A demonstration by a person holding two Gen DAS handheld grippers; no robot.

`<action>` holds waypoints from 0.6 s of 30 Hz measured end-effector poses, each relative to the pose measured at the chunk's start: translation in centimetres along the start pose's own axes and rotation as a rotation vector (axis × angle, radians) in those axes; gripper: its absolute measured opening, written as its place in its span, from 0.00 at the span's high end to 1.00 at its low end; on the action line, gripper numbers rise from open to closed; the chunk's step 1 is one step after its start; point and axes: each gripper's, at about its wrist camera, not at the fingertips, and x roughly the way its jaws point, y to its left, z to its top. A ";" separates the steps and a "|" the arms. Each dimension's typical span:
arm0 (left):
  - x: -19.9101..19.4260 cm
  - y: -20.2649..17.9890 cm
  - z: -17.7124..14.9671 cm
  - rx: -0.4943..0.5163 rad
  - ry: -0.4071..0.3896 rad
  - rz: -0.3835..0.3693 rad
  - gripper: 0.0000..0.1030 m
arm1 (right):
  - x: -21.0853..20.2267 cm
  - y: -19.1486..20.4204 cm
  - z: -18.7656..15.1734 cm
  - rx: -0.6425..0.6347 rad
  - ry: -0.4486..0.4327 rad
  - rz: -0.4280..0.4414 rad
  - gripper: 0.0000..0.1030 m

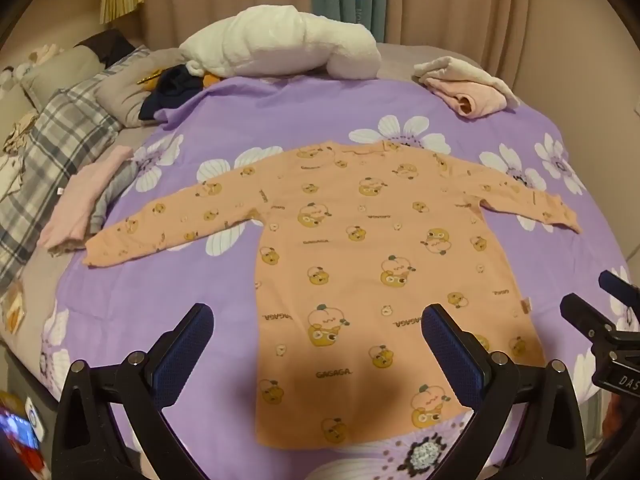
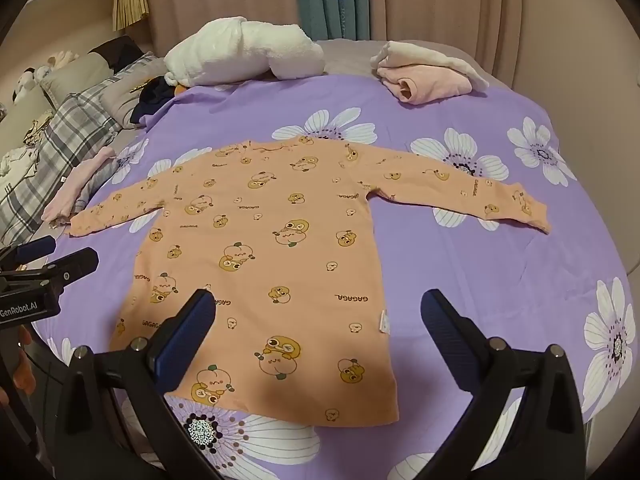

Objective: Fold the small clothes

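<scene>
- Flat on the purple floral bedsheet (image 1: 168, 312) lies an orange long-sleeved child's top (image 1: 360, 264), sleeves stretched out to both sides, hem toward the cameras.
- Left gripper (image 1: 318, 356) hovers over the hem's left part, jaws spread wide, nothing between them.
- Right gripper (image 2: 316, 344) hovers over the hem's right corner, jaws likewise spread and empty.
- Folded pink clothes (image 2: 424, 76) sit well beyond the top.
</scene>
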 end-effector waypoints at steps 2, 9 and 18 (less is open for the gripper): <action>0.0 0.0 0.0 0.002 0.001 -0.002 0.00 | 0.0 0.2 0.0 -0.001 -0.004 -0.012 0.00; 0.0 -0.1 0.2 0.002 0.001 0.004 0.00 | 0.0 -0.5 0.2 0.005 -0.002 -0.003 0.00; 0.0 -0.1 0.1 0.003 0.000 0.001 0.00 | -0.1 0.2 -0.1 0.004 0.002 0.002 0.00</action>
